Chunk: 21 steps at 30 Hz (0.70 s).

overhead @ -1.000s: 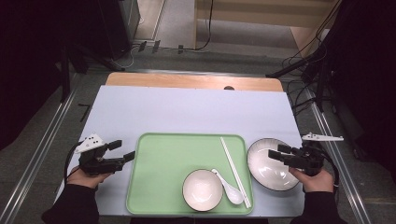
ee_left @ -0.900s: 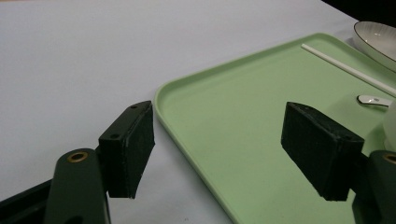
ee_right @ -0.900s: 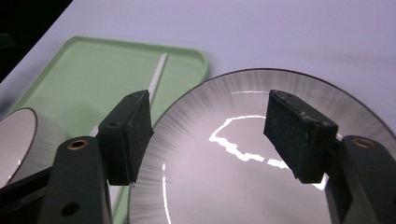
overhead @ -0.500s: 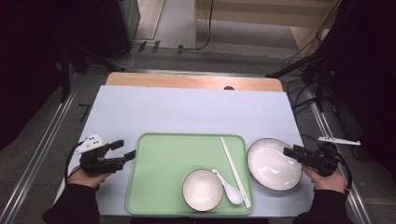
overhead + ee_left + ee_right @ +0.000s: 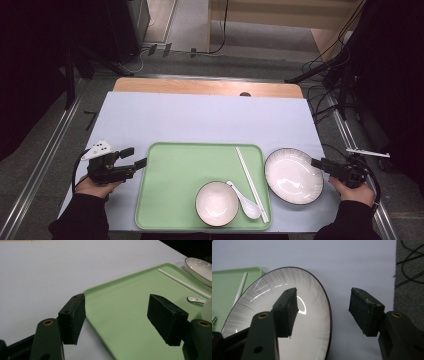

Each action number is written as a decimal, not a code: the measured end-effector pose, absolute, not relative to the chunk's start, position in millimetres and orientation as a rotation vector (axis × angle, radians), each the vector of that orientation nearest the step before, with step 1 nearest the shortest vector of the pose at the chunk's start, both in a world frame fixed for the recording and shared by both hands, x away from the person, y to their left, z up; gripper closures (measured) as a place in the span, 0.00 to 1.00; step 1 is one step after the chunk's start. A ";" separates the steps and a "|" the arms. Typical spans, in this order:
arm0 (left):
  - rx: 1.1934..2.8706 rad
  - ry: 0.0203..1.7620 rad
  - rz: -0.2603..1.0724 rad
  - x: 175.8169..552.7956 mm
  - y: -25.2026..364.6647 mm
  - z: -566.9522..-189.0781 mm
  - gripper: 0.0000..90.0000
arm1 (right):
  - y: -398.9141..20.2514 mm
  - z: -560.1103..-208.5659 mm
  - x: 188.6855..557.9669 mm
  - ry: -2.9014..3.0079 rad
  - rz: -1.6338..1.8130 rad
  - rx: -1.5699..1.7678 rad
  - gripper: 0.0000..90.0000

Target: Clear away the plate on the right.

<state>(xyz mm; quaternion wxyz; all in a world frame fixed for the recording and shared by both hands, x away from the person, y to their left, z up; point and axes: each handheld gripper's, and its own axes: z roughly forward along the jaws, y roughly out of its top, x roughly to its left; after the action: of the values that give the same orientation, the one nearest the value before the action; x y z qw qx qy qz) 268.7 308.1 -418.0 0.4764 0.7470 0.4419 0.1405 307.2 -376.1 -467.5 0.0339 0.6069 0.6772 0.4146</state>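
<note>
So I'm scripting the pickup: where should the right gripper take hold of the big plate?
On the plate's raised right rim, coming in from the right: the right gripper already straddles that edge with open jaws, and the tray crowds the left side.

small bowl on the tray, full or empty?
Empty. In the high view the small bowl sits upright on the green tray, its white inside bare; the spoon lies beside it, not in it.

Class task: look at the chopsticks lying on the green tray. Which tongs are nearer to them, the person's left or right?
Right. The right tongs sit just past the plate, which lies beside the chopsticks. The left tongs are at the tray's far left edge.
</note>
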 end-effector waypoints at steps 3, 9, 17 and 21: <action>1.824 1.080 0.351 269.1 307.5 -417.7 0.34 | -372.8 -474.3 311.0 2.106 1.288 1.868 0.47; 1.865 1.064 0.353 269.4 304.6 -419.4 0.35 | -367.8 -482.8 314.5 2.143 1.287 1.903 0.50; 1.888 1.054 0.363 269.3 303.1 -420.7 0.36 | -363.0 -486.4 317.0 2.174 1.294 1.874 0.58; 1.895 1.054 0.365 269.1 303.0 -420.7 0.36 | -359.6 -487.3 318.1 2.184 1.300 1.875 0.63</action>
<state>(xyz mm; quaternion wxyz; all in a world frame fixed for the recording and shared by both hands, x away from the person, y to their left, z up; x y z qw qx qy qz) 269.1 303.0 -420.7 0.4543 0.7677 0.4270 0.1481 318.1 -359.6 -487.3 -0.0081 0.5937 0.6915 0.4115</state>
